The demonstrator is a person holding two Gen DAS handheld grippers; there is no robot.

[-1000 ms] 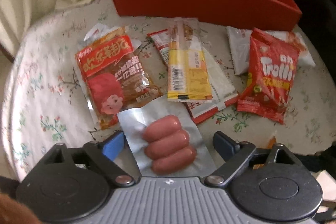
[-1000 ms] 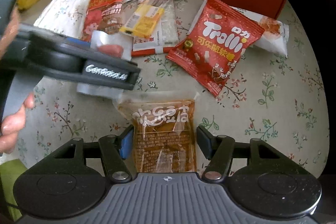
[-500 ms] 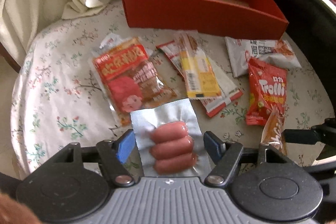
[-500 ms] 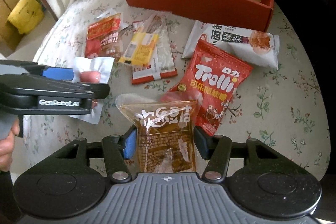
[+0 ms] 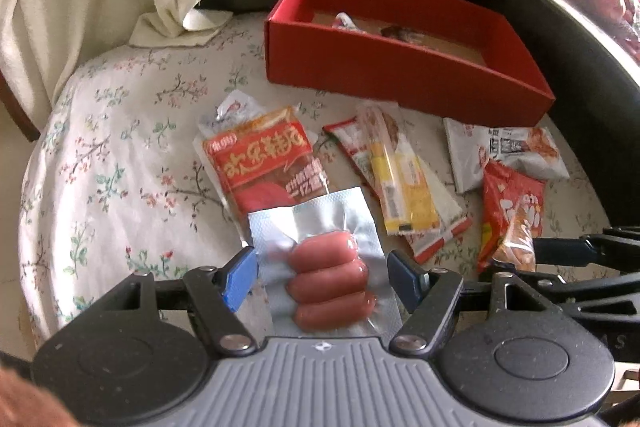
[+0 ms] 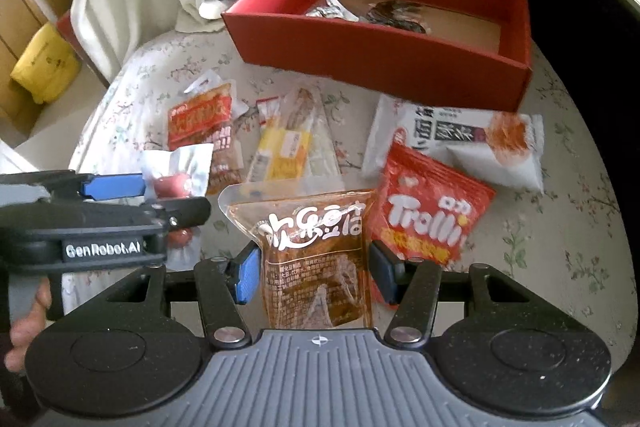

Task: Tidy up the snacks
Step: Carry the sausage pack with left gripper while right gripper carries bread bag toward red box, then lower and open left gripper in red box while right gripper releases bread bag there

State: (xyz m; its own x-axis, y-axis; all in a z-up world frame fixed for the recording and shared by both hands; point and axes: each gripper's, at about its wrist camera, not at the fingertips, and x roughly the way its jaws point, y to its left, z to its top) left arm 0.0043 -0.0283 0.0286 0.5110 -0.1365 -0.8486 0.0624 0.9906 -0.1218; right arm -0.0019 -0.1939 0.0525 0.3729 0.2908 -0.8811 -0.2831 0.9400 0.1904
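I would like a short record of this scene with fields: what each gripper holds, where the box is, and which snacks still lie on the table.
left gripper: shut on the sausage pack, lifted off the table
right gripper: shut on the brown snack pouch
red box: at the far side of the table, some items already inside
on the tablecloth: Trolli bag, white noodle packet, yellow packet, red-orange packet

Left gripper [image 5: 320,277] clamped on silver vacuum pack of three pink sausages [image 5: 326,285], lifted off floral tablecloth [image 5: 112,163], loose snack packets beyond, open red cardboard box [image 5: 396,75] far.
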